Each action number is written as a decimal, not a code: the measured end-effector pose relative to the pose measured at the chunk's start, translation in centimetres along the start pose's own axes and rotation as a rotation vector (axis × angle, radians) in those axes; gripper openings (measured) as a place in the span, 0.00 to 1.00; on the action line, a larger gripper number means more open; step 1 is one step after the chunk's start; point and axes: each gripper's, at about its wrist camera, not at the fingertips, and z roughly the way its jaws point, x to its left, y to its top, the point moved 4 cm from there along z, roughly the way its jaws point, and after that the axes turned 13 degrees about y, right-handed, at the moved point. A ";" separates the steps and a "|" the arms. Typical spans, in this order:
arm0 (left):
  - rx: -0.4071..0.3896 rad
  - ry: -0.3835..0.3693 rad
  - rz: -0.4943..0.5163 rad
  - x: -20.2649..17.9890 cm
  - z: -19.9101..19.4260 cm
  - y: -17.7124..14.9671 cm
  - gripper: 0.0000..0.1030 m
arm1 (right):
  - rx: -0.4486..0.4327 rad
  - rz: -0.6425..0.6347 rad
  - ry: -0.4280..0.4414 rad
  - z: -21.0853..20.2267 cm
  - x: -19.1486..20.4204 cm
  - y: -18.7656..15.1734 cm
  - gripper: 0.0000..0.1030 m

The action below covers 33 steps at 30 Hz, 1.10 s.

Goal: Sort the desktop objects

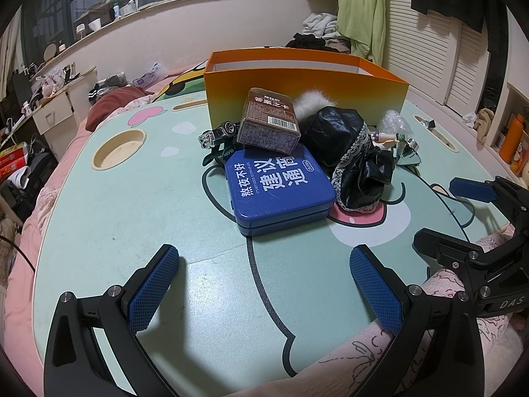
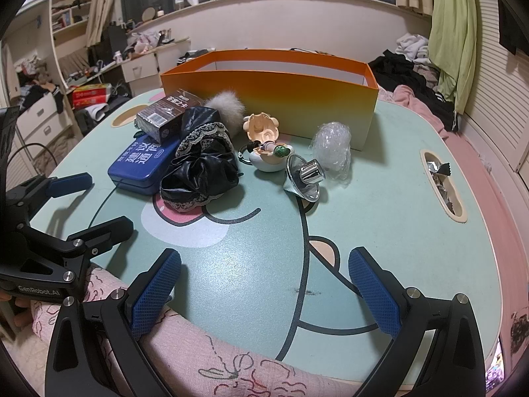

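Observation:
A pile lies mid-table in front of an empty orange box (image 1: pixel 304 96) (image 2: pixel 264 99). It holds a blue tin (image 1: pixel 277 192) (image 2: pixel 142 165), a brown carton (image 1: pixel 267 122) (image 2: pixel 165 115) leaning on the tin, and a black lace-trimmed cloth (image 1: pixel 350 152) (image 2: pixel 201 165). A white fur ball (image 2: pixel 228 106), toy car (image 1: pixel 218 134), small figurine (image 2: pixel 264 142), chrome top (image 2: pixel 304 178) and bubble-wrap wad (image 2: pixel 332 145) lie around them. My left gripper (image 1: pixel 264 284) (image 2: pixel 96 205) is open near the table's front edge, short of the tin. My right gripper (image 2: pixel 264 287) (image 1: pixel 453 215) is open and holds nothing.
The mint-green cartoon table (image 1: pixel 132 215) has a round cup hole (image 1: pixel 119 149) at the left and a slot (image 2: pixel 443 185) with foil wrappers at the right. A pink patterned sleeve (image 2: pixel 198 347) lies along the front edge. Bedding and clothes surround the table.

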 end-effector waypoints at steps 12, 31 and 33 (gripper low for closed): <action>-0.001 -0.001 -0.001 0.5 -0.6 0.3 1.00 | -0.005 0.010 0.001 -0.2 -0.3 -0.1 0.98; -0.010 -0.006 -0.002 2.0 -4.4 0.6 1.00 | 0.021 0.219 -0.103 6.2 -4.1 17.9 0.79; -0.013 -0.007 -0.002 3.0 -4.9 0.9 1.00 | 0.034 0.205 -0.133 7.0 -4.0 17.5 0.79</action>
